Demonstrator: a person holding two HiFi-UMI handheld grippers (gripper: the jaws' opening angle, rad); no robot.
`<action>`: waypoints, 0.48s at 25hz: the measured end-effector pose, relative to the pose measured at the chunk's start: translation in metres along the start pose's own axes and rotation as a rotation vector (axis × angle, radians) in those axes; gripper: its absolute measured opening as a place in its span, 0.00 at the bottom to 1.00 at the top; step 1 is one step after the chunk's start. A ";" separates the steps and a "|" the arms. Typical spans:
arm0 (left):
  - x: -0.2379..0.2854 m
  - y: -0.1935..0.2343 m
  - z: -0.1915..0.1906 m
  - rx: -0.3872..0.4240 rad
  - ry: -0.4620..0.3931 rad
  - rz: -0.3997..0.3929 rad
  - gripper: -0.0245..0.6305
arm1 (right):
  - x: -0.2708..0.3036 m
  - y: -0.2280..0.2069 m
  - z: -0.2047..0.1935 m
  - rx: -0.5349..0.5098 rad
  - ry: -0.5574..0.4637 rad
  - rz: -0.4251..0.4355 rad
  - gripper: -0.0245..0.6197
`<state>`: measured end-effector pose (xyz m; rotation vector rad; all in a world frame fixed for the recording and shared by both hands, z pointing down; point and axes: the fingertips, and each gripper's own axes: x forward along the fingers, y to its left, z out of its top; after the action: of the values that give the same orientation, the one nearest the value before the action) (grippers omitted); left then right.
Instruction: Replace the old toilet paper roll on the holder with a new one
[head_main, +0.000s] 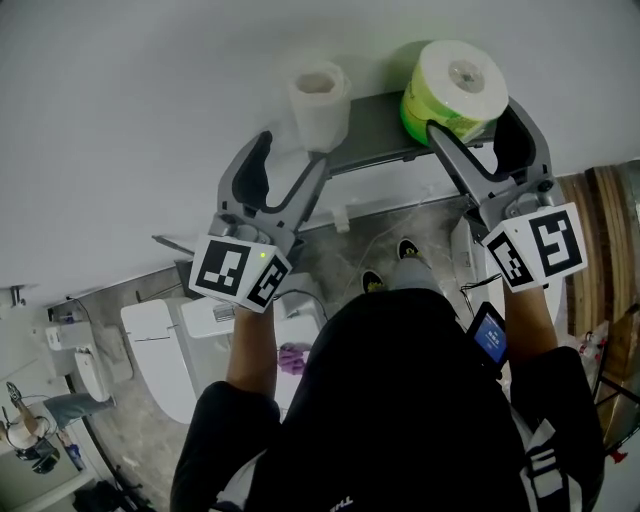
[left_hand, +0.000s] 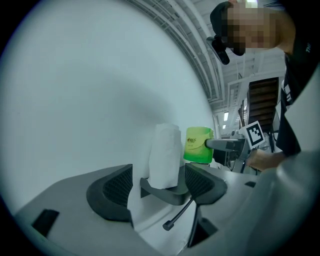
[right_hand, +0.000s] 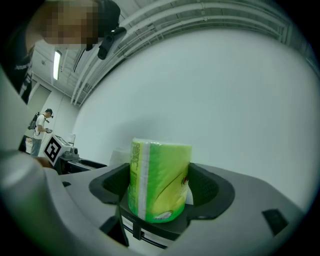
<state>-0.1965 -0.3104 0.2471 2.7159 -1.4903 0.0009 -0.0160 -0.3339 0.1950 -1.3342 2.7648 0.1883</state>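
left gripper apart | right gripper grips new roll (own view shows)

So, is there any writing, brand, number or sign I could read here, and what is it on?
Nothing reads clearly.
On the green-wrapped roll: small red print, too blurred to read.
On the marker cubes of the left tool and right tool: square patterns, no words.
On the black top: white print, too small to read.
On the wrist screen: too small to read.

White toilet on grey tiled floor. Purple item just beside toilet. Wood slats well apart from toilet, across floor.
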 end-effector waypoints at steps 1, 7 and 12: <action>-0.001 0.001 0.000 -0.001 0.000 0.005 0.52 | -0.006 0.000 0.002 -0.003 -0.008 0.004 0.60; -0.007 0.008 0.001 -0.007 -0.004 0.031 0.53 | -0.037 0.017 0.014 -0.033 -0.033 0.087 0.60; -0.014 0.014 -0.003 -0.020 -0.009 0.057 0.53 | -0.050 0.051 0.010 0.002 -0.035 0.211 0.60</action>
<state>-0.2162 -0.3060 0.2503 2.6606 -1.5606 -0.0244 -0.0248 -0.2628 0.1950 -1.0255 2.8713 0.2178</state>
